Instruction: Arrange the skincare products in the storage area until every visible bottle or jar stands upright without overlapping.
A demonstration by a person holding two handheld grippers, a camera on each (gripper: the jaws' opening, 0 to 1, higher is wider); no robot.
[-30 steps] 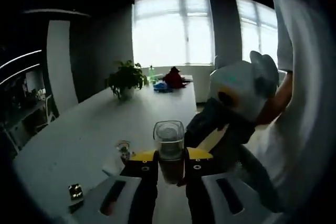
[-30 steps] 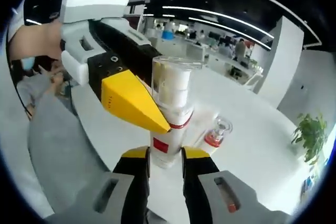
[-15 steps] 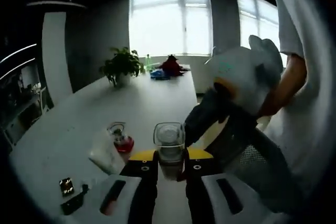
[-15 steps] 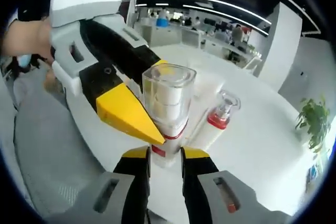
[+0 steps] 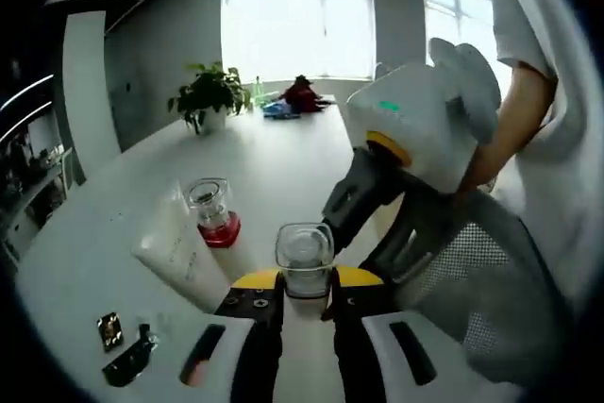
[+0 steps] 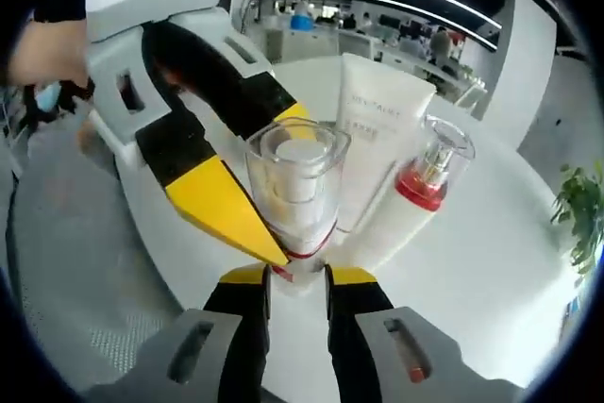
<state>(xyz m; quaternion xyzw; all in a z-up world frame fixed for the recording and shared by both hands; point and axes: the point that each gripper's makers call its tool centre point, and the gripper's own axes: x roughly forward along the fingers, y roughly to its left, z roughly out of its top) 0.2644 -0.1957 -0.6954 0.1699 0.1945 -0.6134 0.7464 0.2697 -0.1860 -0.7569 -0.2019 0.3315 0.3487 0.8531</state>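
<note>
Both grippers, left point(image 5: 307, 294) and right point(image 6: 296, 285), clamp one clear-capped bottle point(image 6: 294, 186); the white tube point(image 6: 373, 125) bears faint, unreadable lettering.

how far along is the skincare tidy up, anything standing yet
Looks done: the red-collared pump bottle stands upright on the white table. In hand: both the left tongs and right tongs are shut on the clear-capped bottle, held just above the table. Left: set it down upright, then check the white tube, which seems to lean beside the pump bottle.
</note>
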